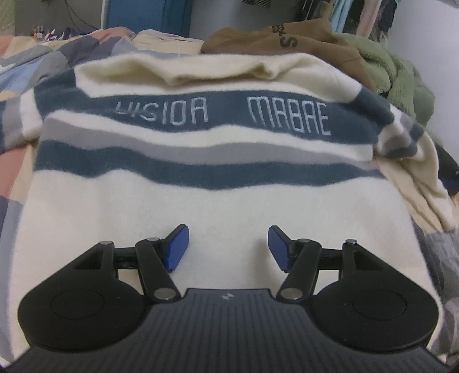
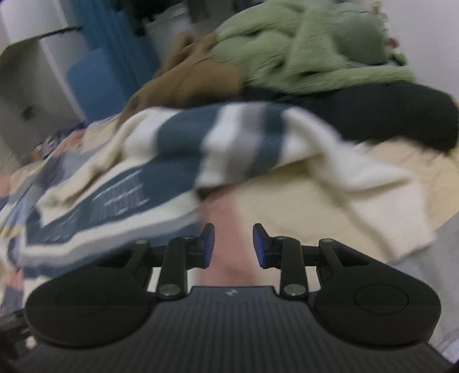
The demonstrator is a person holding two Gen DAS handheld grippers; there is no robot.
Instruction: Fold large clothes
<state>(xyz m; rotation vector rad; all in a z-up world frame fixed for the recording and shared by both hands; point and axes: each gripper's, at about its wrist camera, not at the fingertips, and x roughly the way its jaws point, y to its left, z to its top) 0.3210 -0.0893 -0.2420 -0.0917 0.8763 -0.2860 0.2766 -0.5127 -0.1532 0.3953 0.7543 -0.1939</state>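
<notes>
A large cream sweater [image 1: 200,206] with dark blue and grey stripes and pale lettering lies spread flat on the bed, collar at the far end. My left gripper [image 1: 228,248] hovers open and empty over its plain cream lower part. In the right wrist view, which is blurred, the same sweater [image 2: 160,160] lies to the left and ahead, with one cream sleeve [image 2: 367,186] trailing off to the right. My right gripper [image 2: 233,246] is open and empty over the bedding, just beside the sweater's side edge.
A patchwork bedspread [image 1: 17,74] covers the bed. A brown garment [image 1: 287,40], a fluffy green garment [image 2: 315,46] and a black garment [image 2: 387,114] are piled at the far right. Hanging clothes [image 1: 358,14] and a blue panel [image 1: 149,14] stand behind.
</notes>
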